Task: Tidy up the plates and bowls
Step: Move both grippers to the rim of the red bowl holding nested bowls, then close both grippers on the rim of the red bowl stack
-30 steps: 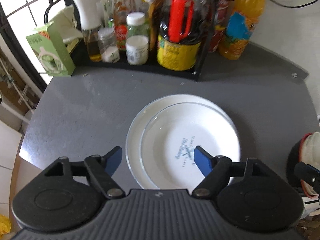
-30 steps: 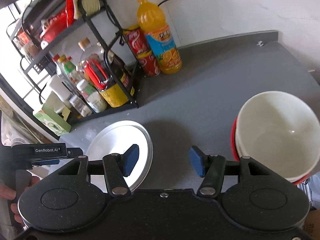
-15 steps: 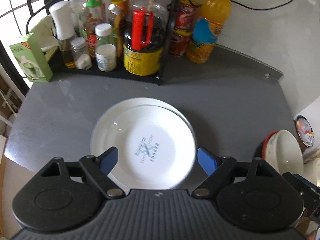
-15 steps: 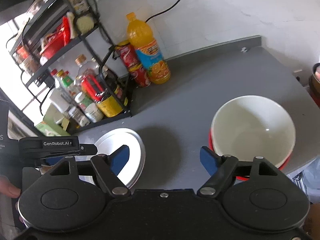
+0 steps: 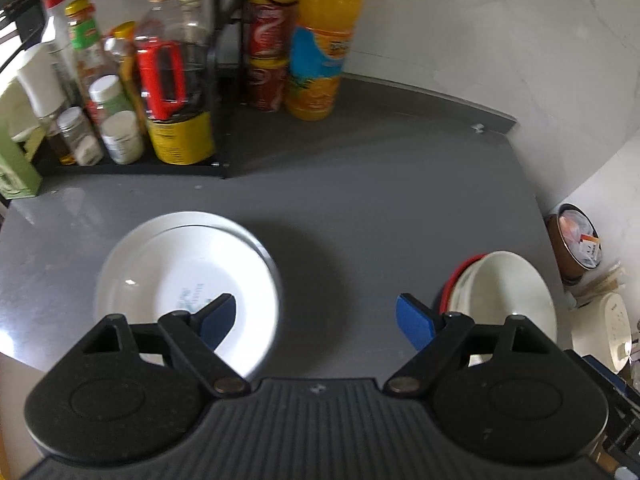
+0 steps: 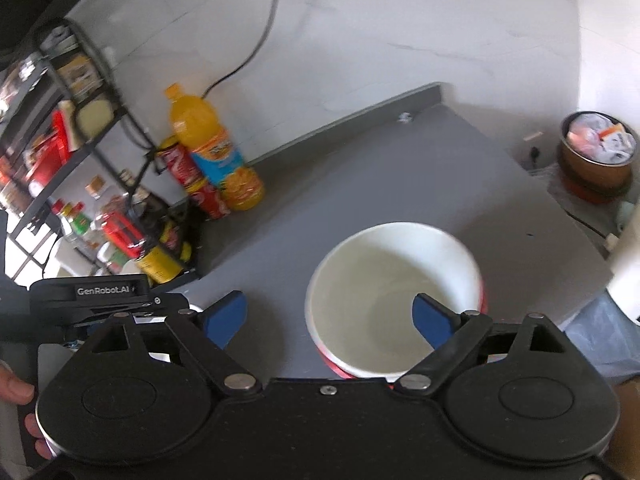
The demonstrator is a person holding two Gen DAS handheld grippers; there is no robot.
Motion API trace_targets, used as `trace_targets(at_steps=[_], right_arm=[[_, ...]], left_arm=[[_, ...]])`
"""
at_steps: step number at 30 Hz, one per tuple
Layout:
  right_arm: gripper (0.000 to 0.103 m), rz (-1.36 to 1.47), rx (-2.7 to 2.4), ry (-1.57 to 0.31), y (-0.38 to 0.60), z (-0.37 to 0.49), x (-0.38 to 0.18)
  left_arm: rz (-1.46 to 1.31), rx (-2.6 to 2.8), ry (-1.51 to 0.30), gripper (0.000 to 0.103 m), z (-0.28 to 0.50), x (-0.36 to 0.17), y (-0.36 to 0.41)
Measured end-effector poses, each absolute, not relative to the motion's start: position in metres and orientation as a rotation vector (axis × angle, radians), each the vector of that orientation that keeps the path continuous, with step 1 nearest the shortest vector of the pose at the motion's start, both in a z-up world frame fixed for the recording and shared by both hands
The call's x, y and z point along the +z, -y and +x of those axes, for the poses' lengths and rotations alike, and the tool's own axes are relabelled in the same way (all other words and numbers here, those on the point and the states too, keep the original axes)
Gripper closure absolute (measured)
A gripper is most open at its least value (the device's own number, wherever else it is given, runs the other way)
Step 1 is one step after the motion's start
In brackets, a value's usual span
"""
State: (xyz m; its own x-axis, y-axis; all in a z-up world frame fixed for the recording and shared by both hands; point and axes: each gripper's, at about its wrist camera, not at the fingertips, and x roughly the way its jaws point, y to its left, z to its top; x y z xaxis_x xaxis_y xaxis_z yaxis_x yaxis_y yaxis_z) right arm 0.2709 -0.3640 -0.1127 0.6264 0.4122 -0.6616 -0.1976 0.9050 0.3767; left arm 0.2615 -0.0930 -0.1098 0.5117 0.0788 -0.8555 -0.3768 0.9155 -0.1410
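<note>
Both hand-held grippers pointed down over the grey bench (image 5: 360,200). The left hand-held gripper (image 5: 316,316) gaped wide, empty; the right hand-held gripper (image 6: 330,316), just opened wide, held nothing. Stacked plates (image 5: 180,264) lay left of the nested bowls (image 6: 394,292); an orange bottle (image 5: 322,48) stood behind.

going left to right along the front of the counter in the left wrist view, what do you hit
stacked white plates → bare grey counter → stacked bowls, white over red
</note>
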Motion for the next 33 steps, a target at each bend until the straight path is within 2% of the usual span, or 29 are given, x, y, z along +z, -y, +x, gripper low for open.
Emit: trace_targets(at_steps=[22, 29, 33], right_arm=[[0.014, 0.392, 0.173, -0.969, 0.438, 0.33, -0.175], [0.021, 0.457, 0.165, -1.023, 0.446, 0.345, -0.2], [0.029, 0.459, 0.149, -1.084, 0.445, 0.351, -0.218]], left_arm=[[-0.261, 0.12, -1.107, 0.017, 0.353, -0.149, 0.178], [-0.21, 0.137, -1.132, 0.018, 0.369, -0.166, 0.188], [-0.216, 0.124, -1.179, 0.02, 0.376, -0.18, 0.193]])
